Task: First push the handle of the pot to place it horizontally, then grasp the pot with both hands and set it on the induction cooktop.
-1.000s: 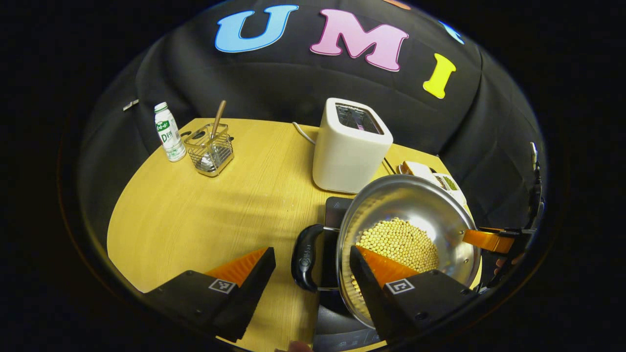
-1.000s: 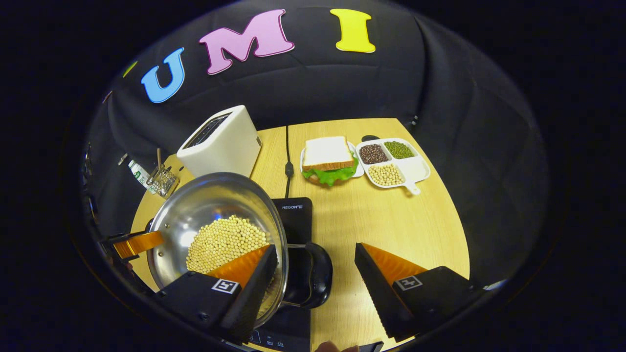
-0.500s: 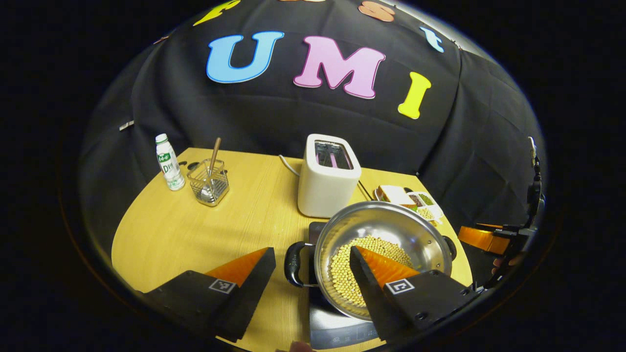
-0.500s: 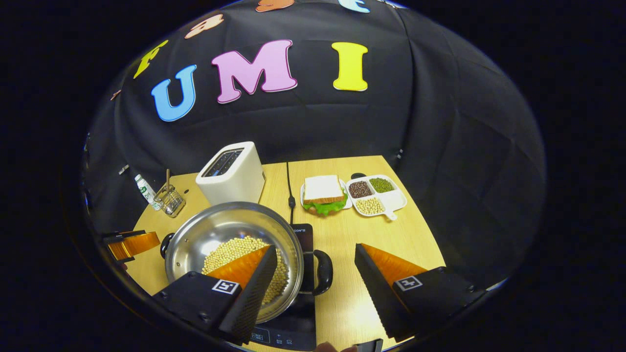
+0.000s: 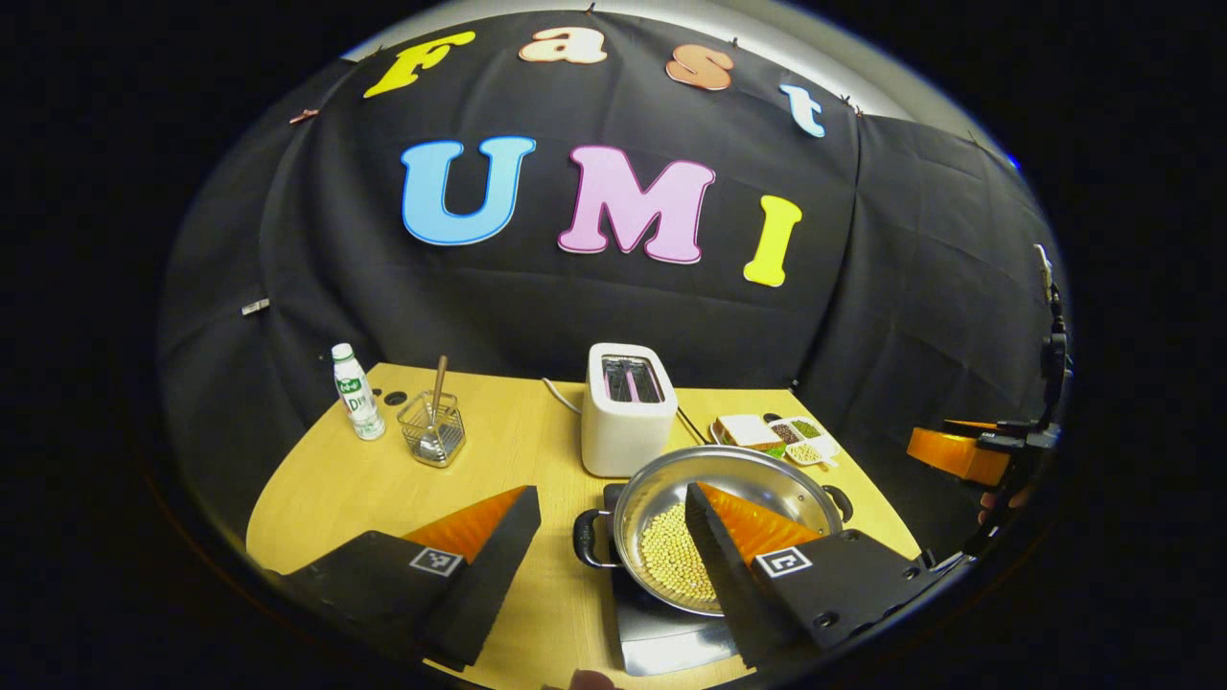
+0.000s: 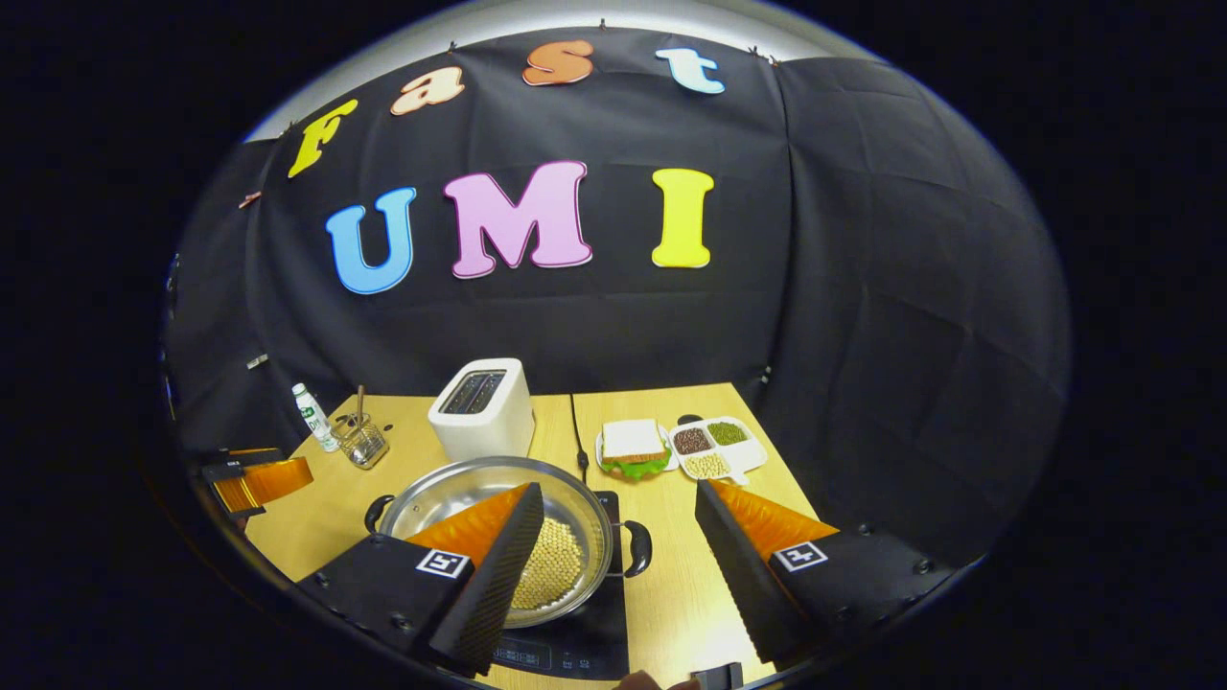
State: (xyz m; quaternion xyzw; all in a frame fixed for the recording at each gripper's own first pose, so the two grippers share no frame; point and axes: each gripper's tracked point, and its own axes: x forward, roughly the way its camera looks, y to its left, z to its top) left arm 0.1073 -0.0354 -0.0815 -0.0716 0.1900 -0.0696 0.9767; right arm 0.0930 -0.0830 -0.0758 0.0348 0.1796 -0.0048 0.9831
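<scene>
Final stage of the task, judged from the present layout. The steel pot (image 5: 714, 537), holding a layer of soybeans (image 5: 671, 565), sits on the black induction cooktop (image 6: 575, 642) at the near edge of the wooden worktop (image 5: 383, 479), just in front of the white toaster (image 5: 625, 407). Both black side handles of the pot lie level, one at each side of the rim, so the handle-levelling step and the placement both appear complete.

The left hand-held gripper (image 5: 613, 522) hangs above the pot's left handle (image 5: 590, 539) with its fingers spread wide, holding nothing. The right hand-held gripper (image 6: 618, 517) stands likewise above the pot's right handle (image 6: 636, 548), fingers spread and empty. Neither touches the pot.

Behind and to the right of the toaster lie a sandwich on a plate (image 6: 633, 448) and a divided dish of beans (image 6: 717, 448); to the toaster's left stand a wire cutlery holder (image 5: 431, 433) and a small bottle (image 5: 357, 391).

Next move, as a judgement: little remains beyond clearing both grippers away from the pot without brushing its handles, and confirming that the pot rests centred on the cooktop; whether it is exactly centred cannot be told from these views
</scene>
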